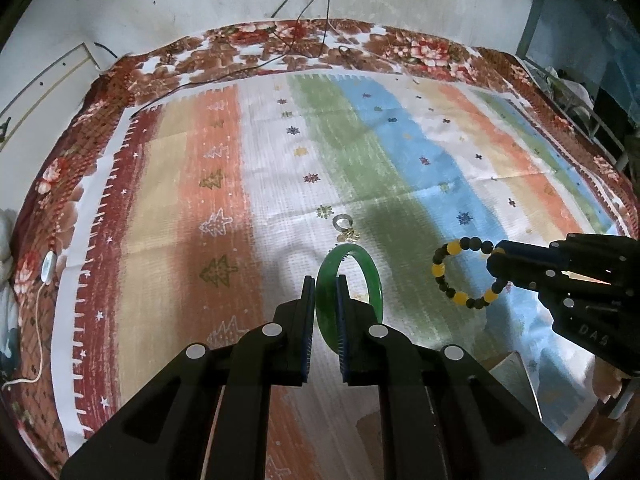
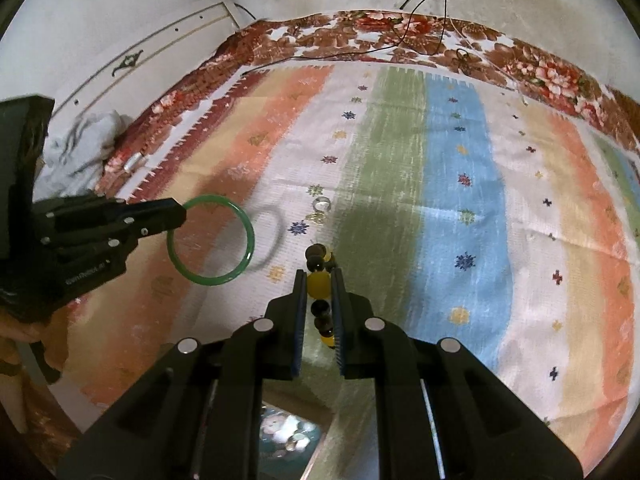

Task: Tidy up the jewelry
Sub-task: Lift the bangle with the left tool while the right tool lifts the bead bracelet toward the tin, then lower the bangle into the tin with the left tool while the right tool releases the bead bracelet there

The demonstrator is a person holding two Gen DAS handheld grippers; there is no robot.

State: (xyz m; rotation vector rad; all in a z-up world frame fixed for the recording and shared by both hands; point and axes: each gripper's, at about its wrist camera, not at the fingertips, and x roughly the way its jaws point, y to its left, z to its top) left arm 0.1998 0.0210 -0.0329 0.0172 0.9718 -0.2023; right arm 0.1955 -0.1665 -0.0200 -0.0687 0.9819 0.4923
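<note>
My left gripper (image 1: 325, 280) is shut on a green bangle (image 1: 370, 276), which hangs upright above the striped cloth; from the right wrist view the same bangle (image 2: 248, 232) is a full ring pinched at its left rim by the left gripper (image 2: 182, 214). A bracelet of dark and yellow beads (image 1: 456, 294) is held in my right gripper (image 1: 498, 266). In the right wrist view a large yellow bead (image 2: 319, 284) sits squeezed between the jaws of the right gripper (image 2: 319, 276). A silver ring (image 1: 342, 222) and a small gold piece (image 1: 349, 235) lie on the cloth beyond both.
The striped cloth (image 1: 224, 184) covers a floral-bordered surface (image 1: 420, 46) against a white wall. Black wires (image 1: 304, 8) hang down at the back. A box with a pale pearly piece inside (image 2: 288, 436) sits below the right gripper. A grey rag (image 2: 88, 140) lies at the left.
</note>
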